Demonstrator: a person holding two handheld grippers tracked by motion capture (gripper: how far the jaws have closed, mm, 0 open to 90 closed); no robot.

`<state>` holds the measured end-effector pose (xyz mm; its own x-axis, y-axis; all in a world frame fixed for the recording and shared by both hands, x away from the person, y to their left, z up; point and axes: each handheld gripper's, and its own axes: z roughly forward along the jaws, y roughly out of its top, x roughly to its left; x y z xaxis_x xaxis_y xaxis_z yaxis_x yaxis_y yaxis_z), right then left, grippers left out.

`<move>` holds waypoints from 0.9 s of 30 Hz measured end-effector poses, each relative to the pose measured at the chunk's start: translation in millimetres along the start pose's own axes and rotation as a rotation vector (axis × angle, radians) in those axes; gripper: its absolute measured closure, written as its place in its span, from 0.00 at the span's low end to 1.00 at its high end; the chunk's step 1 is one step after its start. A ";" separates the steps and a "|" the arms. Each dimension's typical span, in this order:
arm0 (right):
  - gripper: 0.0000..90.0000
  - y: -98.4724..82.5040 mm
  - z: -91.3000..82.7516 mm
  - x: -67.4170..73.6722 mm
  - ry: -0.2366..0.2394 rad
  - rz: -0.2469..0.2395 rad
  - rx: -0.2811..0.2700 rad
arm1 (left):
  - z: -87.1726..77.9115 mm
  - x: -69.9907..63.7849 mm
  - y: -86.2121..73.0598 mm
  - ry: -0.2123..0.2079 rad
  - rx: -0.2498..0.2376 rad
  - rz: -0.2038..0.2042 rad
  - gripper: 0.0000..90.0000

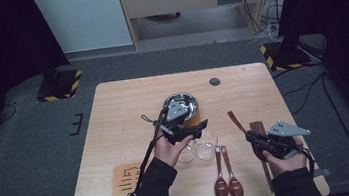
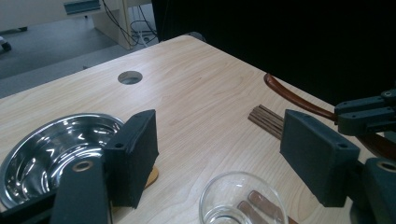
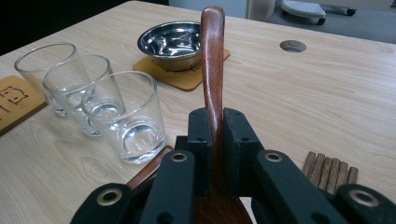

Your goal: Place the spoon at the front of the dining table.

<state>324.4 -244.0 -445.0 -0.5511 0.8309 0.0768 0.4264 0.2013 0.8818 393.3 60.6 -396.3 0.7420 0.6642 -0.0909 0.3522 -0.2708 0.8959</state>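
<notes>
A wooden spoon [image 3: 212, 60] is clamped by its handle between the closed jaws of the right gripper [image 3: 216, 135], raised above the table [image 1: 123, 104] beside the chopsticks [image 3: 330, 172]. The left gripper [image 2: 219, 154] is held open and empty above a drinking glass [image 2: 243, 203], near the steel bowl [image 2: 44, 151]. If the spoon is swung towards the glasses, one could be struck and toppled by the long handle.

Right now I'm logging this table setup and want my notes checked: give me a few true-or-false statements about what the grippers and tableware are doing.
1. The right gripper is shut on a wooden spoon. True.
2. The left gripper holds a glass. False: its jaws stand open, holding nothing.
3. The steel bowl sits on a coaster. True.
4. Four spoons lie on the table. False: two spoons lie there.
</notes>
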 end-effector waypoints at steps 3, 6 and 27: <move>0.91 0.1 -0.3 0.0 -0.001 0.000 -0.001 | 2.6 -2.5 1.1 -0.008 -0.008 -0.002 0.31; 0.91 0.1 -0.5 0.1 -0.003 0.001 -0.001 | 5.4 -3.9 1.4 -0.017 -0.010 -0.007 0.31; 0.91 0.4 -2.3 -0.6 -0.003 -0.003 -0.010 | 30.8 -17.5 4.4 -0.052 -0.004 -0.011 0.34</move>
<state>323.3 -245.6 -443.5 -0.5500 0.8320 0.0730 0.4179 0.1985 0.8865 399.5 26.3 -404.2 0.7670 0.6297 -0.1233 0.3583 -0.2610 0.8964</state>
